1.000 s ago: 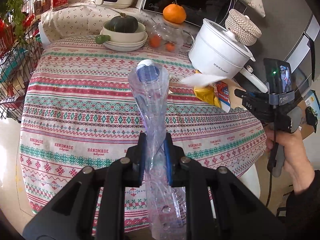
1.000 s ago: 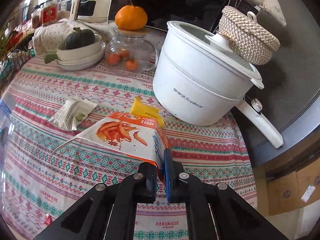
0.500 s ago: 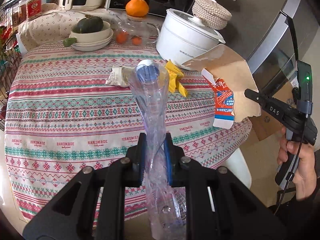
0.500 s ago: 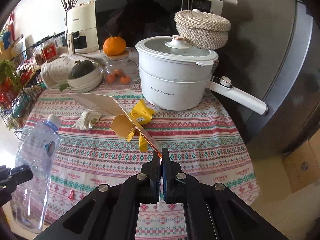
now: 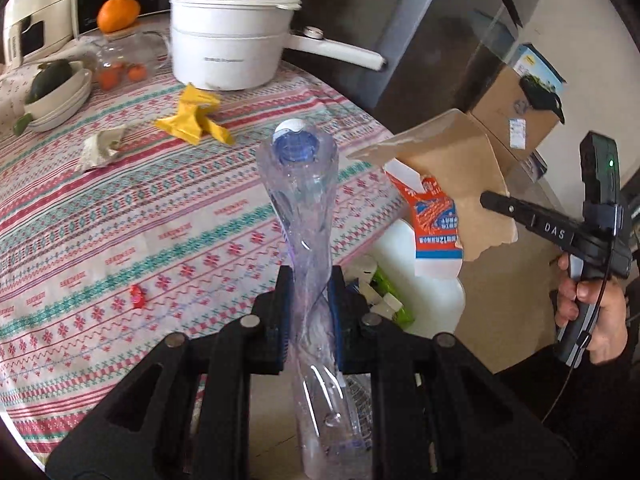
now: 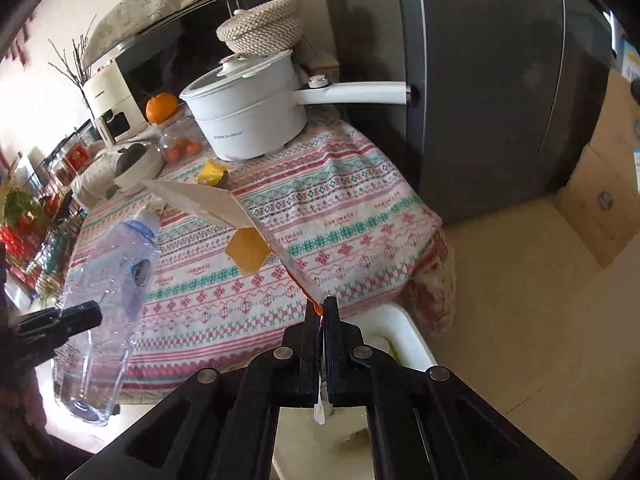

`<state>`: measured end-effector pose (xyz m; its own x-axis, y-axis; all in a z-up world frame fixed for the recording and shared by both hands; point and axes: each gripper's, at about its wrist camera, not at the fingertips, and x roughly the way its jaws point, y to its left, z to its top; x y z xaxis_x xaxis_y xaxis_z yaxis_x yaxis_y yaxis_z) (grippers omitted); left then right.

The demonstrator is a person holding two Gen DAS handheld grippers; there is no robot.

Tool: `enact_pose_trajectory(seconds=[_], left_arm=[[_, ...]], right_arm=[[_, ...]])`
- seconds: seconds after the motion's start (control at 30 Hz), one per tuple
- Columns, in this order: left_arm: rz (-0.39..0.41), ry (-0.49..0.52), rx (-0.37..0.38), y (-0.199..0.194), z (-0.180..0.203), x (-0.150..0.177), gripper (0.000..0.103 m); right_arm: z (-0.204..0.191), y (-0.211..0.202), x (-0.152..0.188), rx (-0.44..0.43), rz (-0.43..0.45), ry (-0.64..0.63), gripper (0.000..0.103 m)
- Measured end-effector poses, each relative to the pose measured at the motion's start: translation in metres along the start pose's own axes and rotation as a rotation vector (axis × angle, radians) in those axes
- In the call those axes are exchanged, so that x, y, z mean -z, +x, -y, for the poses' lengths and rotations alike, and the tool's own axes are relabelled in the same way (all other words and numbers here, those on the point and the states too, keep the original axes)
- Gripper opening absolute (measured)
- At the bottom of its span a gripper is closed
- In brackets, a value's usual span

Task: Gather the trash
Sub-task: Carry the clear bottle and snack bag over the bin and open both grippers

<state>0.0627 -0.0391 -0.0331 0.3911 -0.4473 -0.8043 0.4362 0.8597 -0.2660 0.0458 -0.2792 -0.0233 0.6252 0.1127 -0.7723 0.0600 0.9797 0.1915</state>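
Item: left claw pinching a crushed plastic bottle at its waist, long axis along the fingers, cap forward. Right claw pressed together on a torn snack carton. White bin under both, off the counter's near edge; right claw seemingly nearer.

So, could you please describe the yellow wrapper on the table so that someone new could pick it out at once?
Start at the big white pot on the patterned tablecloth. Just in front of it lies the yellow wrapper, crumpled and flat on the cloth. Its bright yellow sets it apart from the pale, smaller wrapper lying beside it.
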Motion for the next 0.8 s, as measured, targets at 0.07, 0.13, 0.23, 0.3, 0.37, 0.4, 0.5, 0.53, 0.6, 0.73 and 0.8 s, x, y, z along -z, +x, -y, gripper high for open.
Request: enact_pose_trajectory(seconds=[0.07,0.13,0.23,0.3,0.37,0.4,0.5,0.53,0.6,0.73,0.8], left_arm=[[-0.039,0.041,0.026,0.014,0.021,0.005,0.019],[-0.081,0.070,0.055,0.027,0.038,0.010,0.019],[-0.138,0.128,0.072,0.046,0.063,0.021,0.019],[-0.183,0.164,0.068,0.061,0.077,0.029,0.019],[-0.227,0.184,0.063,0.076,0.085,0.037,0.019],[-0.248,0.192,0.058,0.082,0.089,0.041,0.019],[-0.295,0.201,0.052,0.098,0.094,0.047,0.019],[-0.308,0.201,0.054,0.101,0.094,0.047,0.019],[-0.338,0.195,0.059,0.109,0.096,0.048,0.019],[-0.391,0.162,0.076,0.124,0.095,0.043,0.019],[-0.407,0.148,0.084,0.131,0.097,0.040,0.019]], right_arm=[[0.011,-0.010,0.006,0.020,0.018,-0.009,0.003],[0.022,-0.018,0.013,0.022,0.017,-0.011,0.002],[0.036,-0.014,0.028,-0.006,-0.035,0.004,0.003],[0.040,-0.009,0.037,-0.011,-0.065,0.004,0.003],[0.042,-0.006,0.043,-0.017,-0.083,-0.002,0.003],[0.045,-0.006,0.045,-0.017,-0.088,-0.006,0.003],[0.055,-0.005,0.049,-0.014,-0.105,0.004,0.003],[0.059,-0.005,0.050,-0.012,-0.110,0.014,0.003],[0.065,-0.004,0.051,-0.009,-0.117,0.029,0.003],[0.074,-0.002,0.053,-0.010,-0.126,0.039,0.003],[0.079,-0.002,0.053,-0.009,-0.130,0.046,0.003]])
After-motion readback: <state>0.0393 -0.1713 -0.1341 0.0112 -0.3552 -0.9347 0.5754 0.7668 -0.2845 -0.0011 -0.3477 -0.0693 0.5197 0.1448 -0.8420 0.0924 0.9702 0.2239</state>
